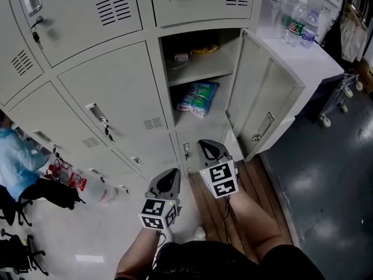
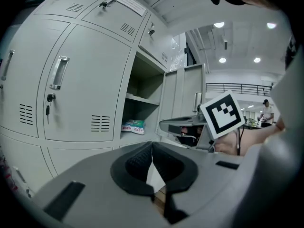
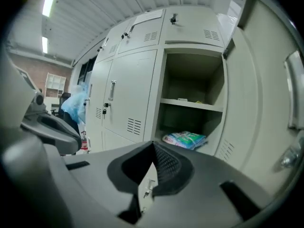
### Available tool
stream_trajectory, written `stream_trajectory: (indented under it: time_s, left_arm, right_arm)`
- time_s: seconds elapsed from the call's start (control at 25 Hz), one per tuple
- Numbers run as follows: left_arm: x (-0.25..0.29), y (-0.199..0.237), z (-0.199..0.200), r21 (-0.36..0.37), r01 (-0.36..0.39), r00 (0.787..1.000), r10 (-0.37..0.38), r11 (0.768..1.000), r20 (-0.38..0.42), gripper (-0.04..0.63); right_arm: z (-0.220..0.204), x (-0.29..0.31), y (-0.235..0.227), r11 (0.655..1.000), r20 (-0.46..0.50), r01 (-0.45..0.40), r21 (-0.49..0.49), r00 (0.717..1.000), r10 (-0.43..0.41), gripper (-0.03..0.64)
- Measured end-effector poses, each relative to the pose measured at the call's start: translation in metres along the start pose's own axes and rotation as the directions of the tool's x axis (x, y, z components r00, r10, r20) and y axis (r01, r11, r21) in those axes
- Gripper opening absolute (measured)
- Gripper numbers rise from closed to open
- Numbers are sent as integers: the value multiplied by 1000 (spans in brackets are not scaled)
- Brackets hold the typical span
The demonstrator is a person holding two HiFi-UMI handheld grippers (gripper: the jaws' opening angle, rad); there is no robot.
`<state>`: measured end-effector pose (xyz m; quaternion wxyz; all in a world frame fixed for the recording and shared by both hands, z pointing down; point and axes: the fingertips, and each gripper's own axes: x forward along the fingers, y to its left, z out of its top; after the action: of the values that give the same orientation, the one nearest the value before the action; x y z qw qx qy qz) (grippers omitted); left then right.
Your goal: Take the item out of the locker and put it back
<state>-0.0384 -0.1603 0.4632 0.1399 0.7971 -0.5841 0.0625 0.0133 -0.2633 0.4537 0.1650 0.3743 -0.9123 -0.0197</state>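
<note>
One soft blue-green packet (image 1: 198,98), lying flat, low in open locker (image 1: 252,80)

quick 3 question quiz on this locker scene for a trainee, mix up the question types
1. True or false: the door stands open.
2. The packet lies: A) below the shelf; B) on top of the shelf; C) on the floor.
3. Fill in: the left gripper and the right gripper both have their jaws ____, with nothing between them.
Key: 1 true; 2 A; 3 shut.
</note>
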Motion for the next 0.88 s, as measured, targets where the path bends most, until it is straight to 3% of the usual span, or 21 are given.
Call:
stream_trajectory:
  time_s: [0.24, 0.88]
  left_arm:
    - [-27, 6, -7, 6, 19, 1000, -19, 1000, -12, 5]
    - [-128, 20, -17, 29, 155, 988, -155, 988, 3, 5]
  right_arm:
    - [-4, -15, 34, 994, 10, -8, 113, 1000, 6, 0]
    - [10, -83, 131, 980, -9, 130, 148, 991, -130, 0]
